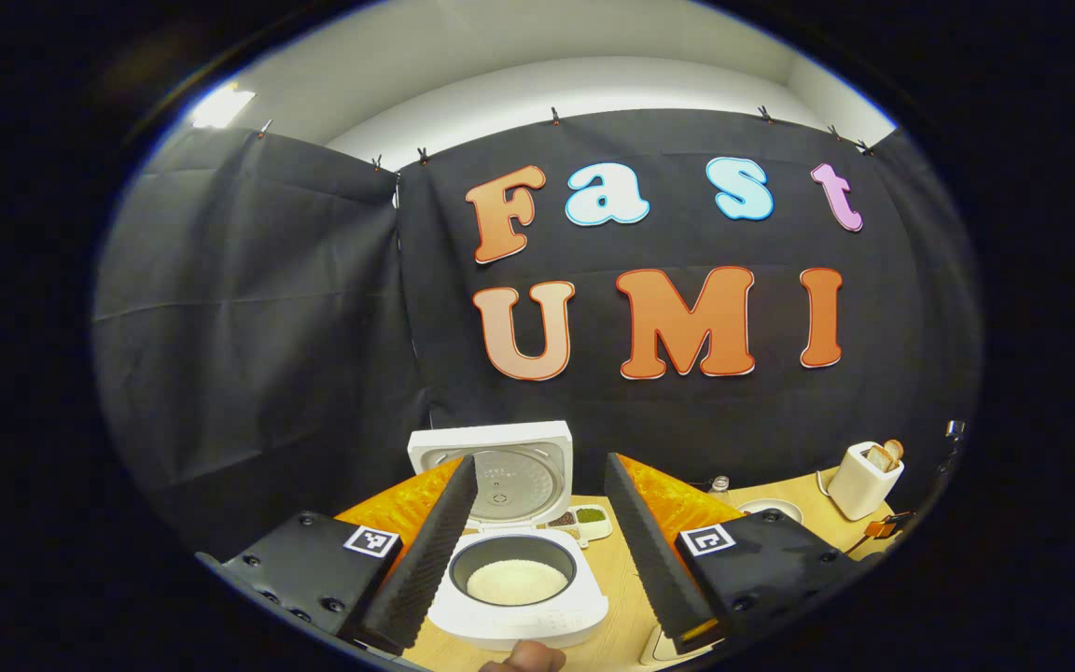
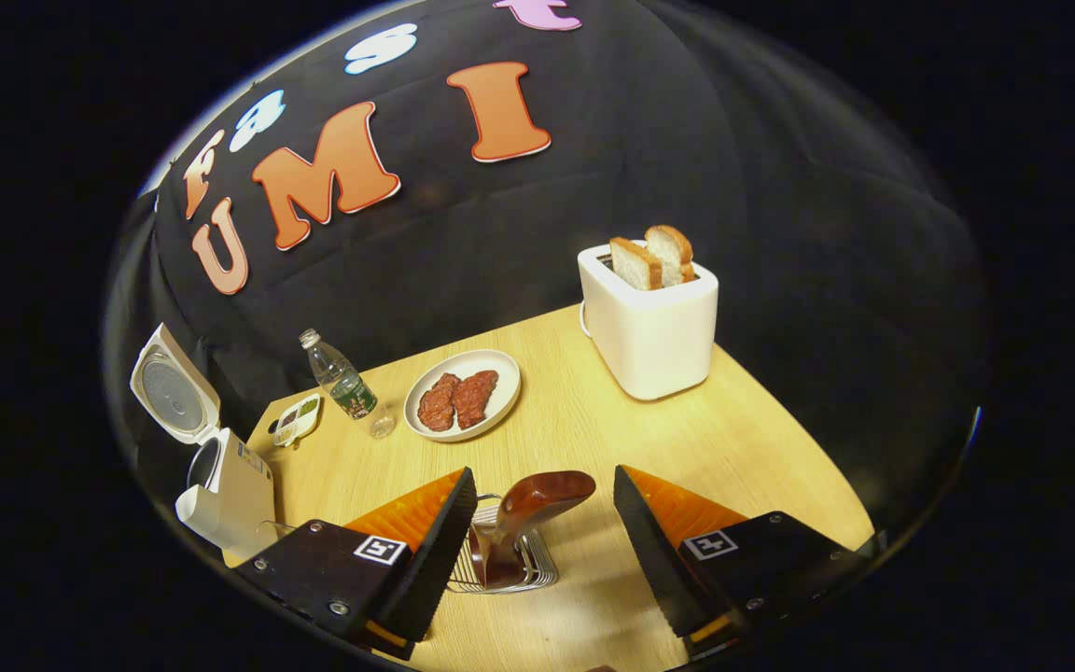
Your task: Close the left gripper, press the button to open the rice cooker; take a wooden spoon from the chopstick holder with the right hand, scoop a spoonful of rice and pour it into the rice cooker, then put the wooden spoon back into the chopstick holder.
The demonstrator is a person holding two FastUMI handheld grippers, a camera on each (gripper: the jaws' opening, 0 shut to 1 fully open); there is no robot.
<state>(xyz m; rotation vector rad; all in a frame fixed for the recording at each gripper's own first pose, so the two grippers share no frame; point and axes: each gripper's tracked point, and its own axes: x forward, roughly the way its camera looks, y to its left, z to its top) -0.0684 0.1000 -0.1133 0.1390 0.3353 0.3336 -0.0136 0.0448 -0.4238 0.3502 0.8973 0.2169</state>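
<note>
Left gripper view: you are holding the left tongs (image 1: 537,537) spread wide, hovering above and in front of the rice cooker (image 1: 519,569), gripping nothing. The lid (image 1: 500,471) is standing upright behind the pot, so the button press looks done; you are likely parking these tongs clear of the pot mouth so the other hand can pour. White rice is lying in the dark inner pot (image 1: 516,579). Behind the cooker a small divided dish (image 1: 589,520) is sitting on the table (image 1: 626,597); far right, the toaster (image 1: 862,481).

Right gripper view, left to right: the open rice cooker (image 2: 225,490) is standing at the table's (image 2: 761,448) left edge, then a bottle (image 2: 343,385), a plate of reddish patties (image 2: 465,397), and a toaster with two bread slices (image 2: 649,317).

You are holding the right tongs (image 2: 542,541) spread, jaws either side of the wooden spoon (image 2: 523,523), neither touching it. The spoon is glossy reddish-brown, bowl end up, leaning out of the wire chopstick holder (image 2: 505,565) just in front of the left finger. Whether you are approaching it or have just returned it, I cannot tell.
</note>
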